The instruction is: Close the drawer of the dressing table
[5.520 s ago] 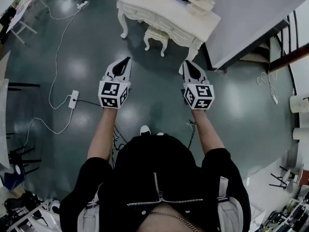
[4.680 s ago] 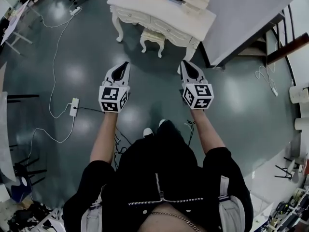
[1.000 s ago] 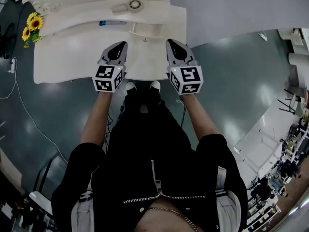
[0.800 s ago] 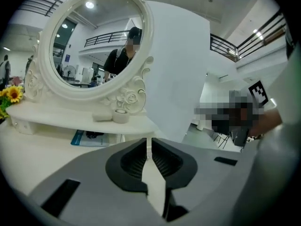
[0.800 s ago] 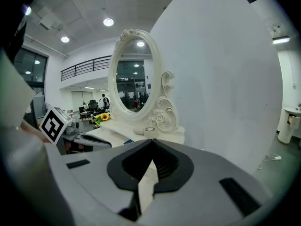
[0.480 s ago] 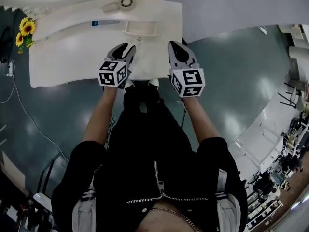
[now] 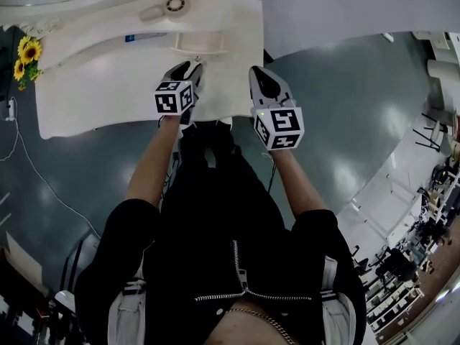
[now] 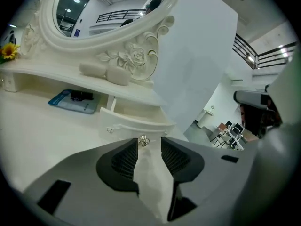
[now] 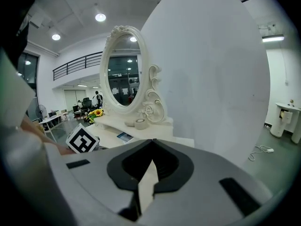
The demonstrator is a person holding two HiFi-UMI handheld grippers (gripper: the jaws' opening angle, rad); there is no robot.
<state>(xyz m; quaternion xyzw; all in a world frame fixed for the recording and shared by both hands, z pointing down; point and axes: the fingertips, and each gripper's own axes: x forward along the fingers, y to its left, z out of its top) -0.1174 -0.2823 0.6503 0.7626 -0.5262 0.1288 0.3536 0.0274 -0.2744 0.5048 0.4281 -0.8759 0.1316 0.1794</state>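
The white dressing table point(image 7: 100, 85) stands in front of me, and its small drawer point(image 7: 199, 45) under the shelf is pulled out a little. In the left gripper view the drawer front point(image 8: 134, 124) is straight ahead, with its small metal knob point(image 8: 143, 141) at the tips of my left gripper point(image 8: 149, 143). Those jaws have just been opening and stand apart, pressing on nothing. From the head view the left gripper point(image 7: 190, 69) hangs low over the table's front, just short of the drawer. My right gripper point(image 7: 259, 74) is beside it to the right, shut and empty point(image 9: 152, 141).
An oval carved mirror point(image 8: 108, 4) rises behind the shelf. A blue packet point(image 8: 73, 101) lies under the shelf left of the drawer, and sunflowers point(image 7: 25, 52) stand at the table's left end. A white wall panel point(image 7: 330, 6) is on the right, and a cable point(image 7: 29, 171) runs over the floor.
I have come up to the table. In the last second the left gripper dropped toward the drawer, rolled and opened its jaws. The right gripper drifted only slightly.
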